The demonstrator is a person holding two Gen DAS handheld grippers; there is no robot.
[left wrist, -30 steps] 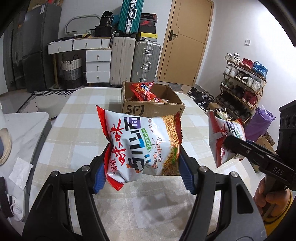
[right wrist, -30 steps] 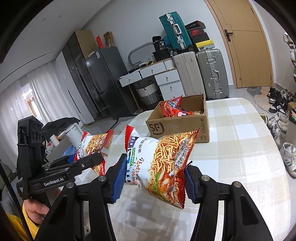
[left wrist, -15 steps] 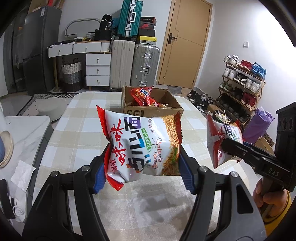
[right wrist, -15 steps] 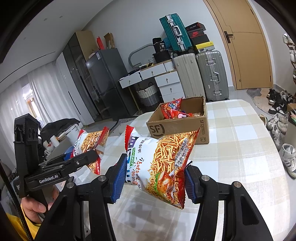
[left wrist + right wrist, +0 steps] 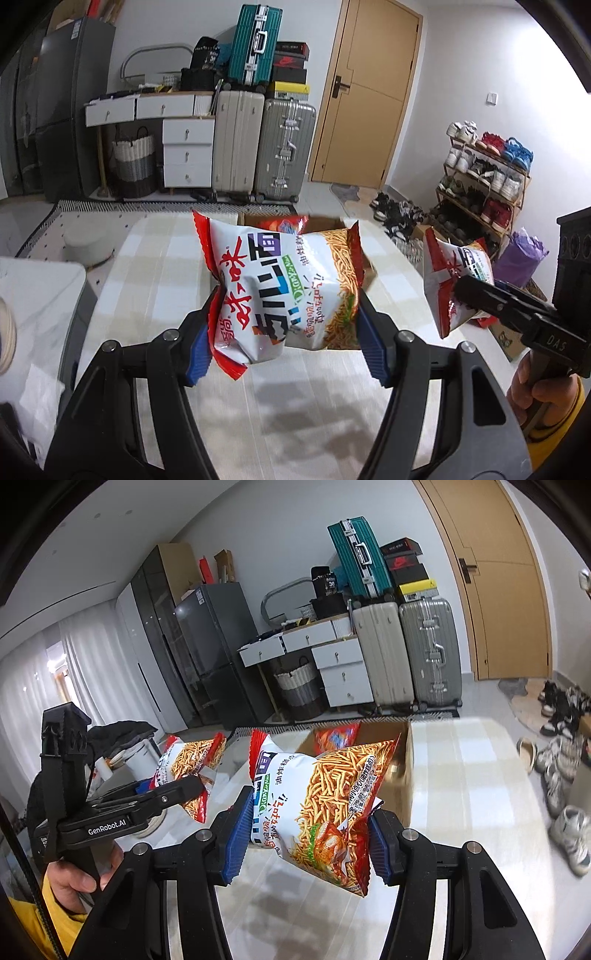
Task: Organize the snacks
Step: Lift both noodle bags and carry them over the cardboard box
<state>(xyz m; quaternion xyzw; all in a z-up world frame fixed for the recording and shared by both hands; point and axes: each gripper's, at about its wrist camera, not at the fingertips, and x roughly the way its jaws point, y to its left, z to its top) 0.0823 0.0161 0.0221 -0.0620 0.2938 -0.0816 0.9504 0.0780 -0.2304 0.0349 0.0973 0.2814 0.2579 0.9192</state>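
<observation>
In the left wrist view, the left gripper (image 5: 284, 332) clamps a white-and-red crinkled foil bag of noodle-stick snacks (image 5: 284, 291) at frame centre, above the pale checked tablecloth (image 5: 155, 266) and partly hiding the open brown cardboard box (image 5: 325, 223) behind it. In the right wrist view, the right gripper (image 5: 308, 836) pinches a matching second snack bag (image 5: 317, 797) at centre, seemingly just short of the box, whose blurred wall shows right of centre.

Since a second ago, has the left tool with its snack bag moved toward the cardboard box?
Yes. The left tool has carried its snack bag forward and up: the bag now overlaps the cardboard box, hiding its front.
</observation>
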